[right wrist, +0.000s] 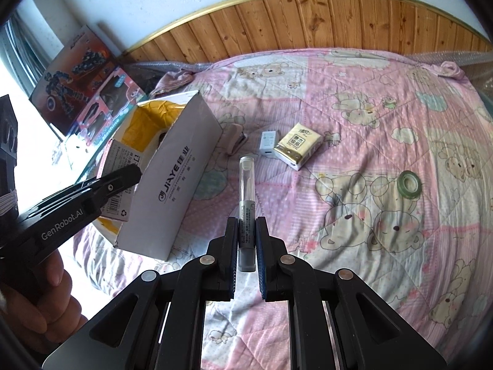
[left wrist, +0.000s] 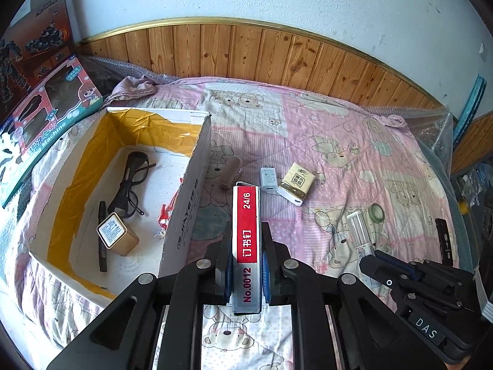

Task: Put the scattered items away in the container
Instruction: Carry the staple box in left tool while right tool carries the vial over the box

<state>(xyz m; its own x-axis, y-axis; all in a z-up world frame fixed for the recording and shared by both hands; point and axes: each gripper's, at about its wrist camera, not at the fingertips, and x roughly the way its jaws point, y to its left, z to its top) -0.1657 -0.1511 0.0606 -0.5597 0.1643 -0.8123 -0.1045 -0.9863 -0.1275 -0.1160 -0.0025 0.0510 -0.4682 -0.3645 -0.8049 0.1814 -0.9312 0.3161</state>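
The left gripper (left wrist: 246, 265) has its jaws clamped on a staple box (left wrist: 246, 246), red and silver, marked "No.0012" and "24/6", held lengthwise and raised above the bed (left wrist: 354, 141), just right of the carton (left wrist: 185, 215). In the right wrist view the same staple box (right wrist: 118, 182) is seen beside the carton's (right wrist: 172, 185) near wall, with a hand (right wrist: 40, 296) on the left gripper's (right wrist: 123, 175) handle.

The right gripper (right wrist: 246, 243) has its jaws clamped on the grey lower part of a tube (right wrist: 247, 203), whose clear upper part points forward over the quilt. In the left wrist view this tube (left wrist: 360, 234) and the right gripper (left wrist: 374, 262) show at lower right.

The carton is white with a yellow-lined inside and stands open on the bed. Inside it lie glasses (left wrist: 131, 182), a black marker (left wrist: 102, 237), a small gold tin (left wrist: 117, 237) touching the marker, and a small red item (left wrist: 163, 215) against the right wall.

Still on the bed beyond the jaws: a brownish roll (left wrist: 229, 174) close to the carton, a white charger (left wrist: 268, 178) just beside a tissue pack (left wrist: 295, 185), a green tape roll (left wrist: 376, 212) further right, and a black stick-shaped item (left wrist: 443, 240) near the bed's right edge.

Toy boxes (left wrist: 46, 101) lean at the wall behind the carton, below wooden panelling (left wrist: 246, 52).
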